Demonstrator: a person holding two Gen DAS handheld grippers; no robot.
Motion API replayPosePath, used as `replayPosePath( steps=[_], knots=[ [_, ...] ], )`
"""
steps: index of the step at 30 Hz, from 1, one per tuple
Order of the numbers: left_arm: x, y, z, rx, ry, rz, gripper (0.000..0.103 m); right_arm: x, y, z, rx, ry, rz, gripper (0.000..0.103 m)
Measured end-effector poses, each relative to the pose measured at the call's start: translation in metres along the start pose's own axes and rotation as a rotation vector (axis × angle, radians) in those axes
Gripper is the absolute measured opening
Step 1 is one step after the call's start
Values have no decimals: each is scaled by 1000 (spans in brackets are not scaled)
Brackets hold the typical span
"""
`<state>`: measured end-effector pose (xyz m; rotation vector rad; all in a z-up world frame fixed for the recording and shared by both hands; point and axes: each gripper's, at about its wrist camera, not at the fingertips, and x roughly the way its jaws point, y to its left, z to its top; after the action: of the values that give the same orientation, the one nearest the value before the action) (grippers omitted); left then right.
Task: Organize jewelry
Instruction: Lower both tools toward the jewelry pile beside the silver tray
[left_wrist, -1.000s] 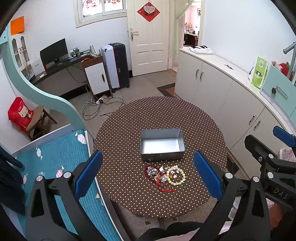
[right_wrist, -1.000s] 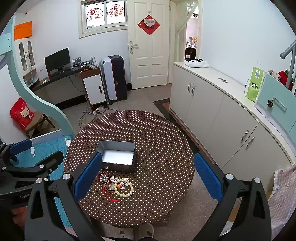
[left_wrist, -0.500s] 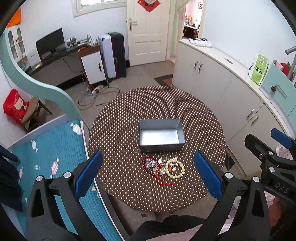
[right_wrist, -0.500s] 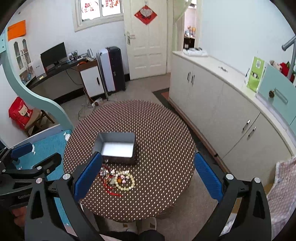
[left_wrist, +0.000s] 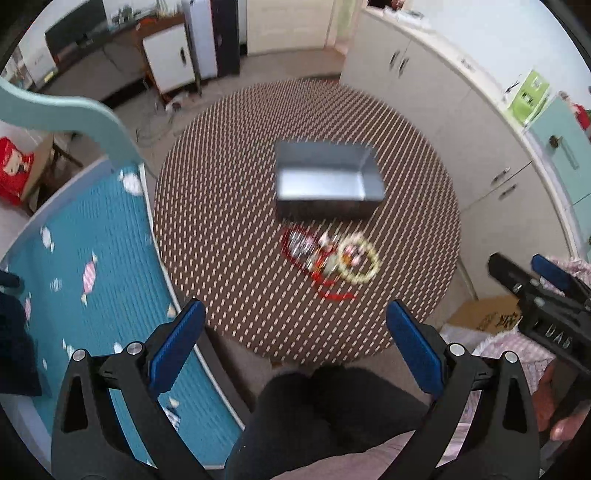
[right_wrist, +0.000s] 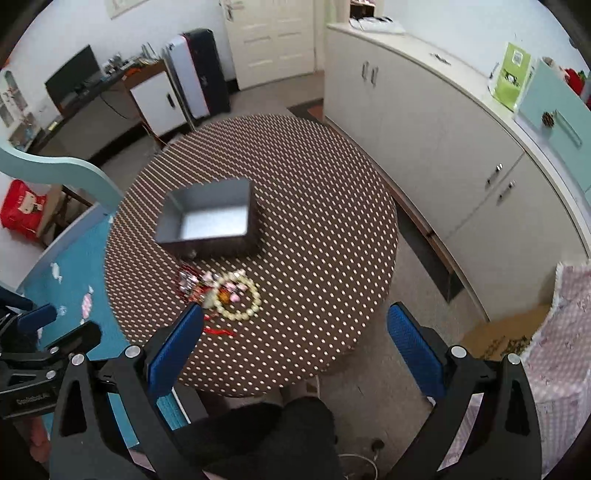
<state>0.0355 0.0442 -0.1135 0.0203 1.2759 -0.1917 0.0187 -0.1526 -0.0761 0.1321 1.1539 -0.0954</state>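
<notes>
round polka-dot table (right_wrist: 314, 229): open grey box (right_wrist: 208, 221), jewelry pile (right_wrist: 221, 291) just beside it.

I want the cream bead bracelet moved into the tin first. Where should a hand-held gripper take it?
Grip the cream bead bracelet on its right-hand arc, coming straight down with one finger inside the loop and one outside. It lies flat as an open ring, and that arc sits clear on the table, while its left side is tangled with the red cord pile. The right hand-held gripper, open, looks nearest.
</notes>
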Motion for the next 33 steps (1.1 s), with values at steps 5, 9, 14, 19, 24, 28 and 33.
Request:
replayPosePath(
  steps=[5, 9, 14, 19, 24, 28, 33],
  knots=[
    [36, 20, -12, -22, 78, -40, 97, 22, 11, -11, -96, -14, -31, 96],
    [62, 29, -12, -44, 121, -133, 97, 42, 26, -18, -212, -34, -6, 96],
    [81, 34, -5, -106, 99, -176, 97, 62, 30, -19, -251, -63, 94, 93],
    [104, 37, 7, -132, 85, -109, 97, 93, 22, -10, -263, -42, 143, 80],
    [137, 38, 20, -176, 141, -81, 85, 129, 22, -5, -325, 38, 177, 60],
    [167, 37, 27, -223, 228, -58, 70, 151, 30, -6, -407, 82, 191, 50],
    [182, 37, 39, -263, 244, -63, 69, 169, 34, 0, -444, 103, 203, 46]
  ],
)
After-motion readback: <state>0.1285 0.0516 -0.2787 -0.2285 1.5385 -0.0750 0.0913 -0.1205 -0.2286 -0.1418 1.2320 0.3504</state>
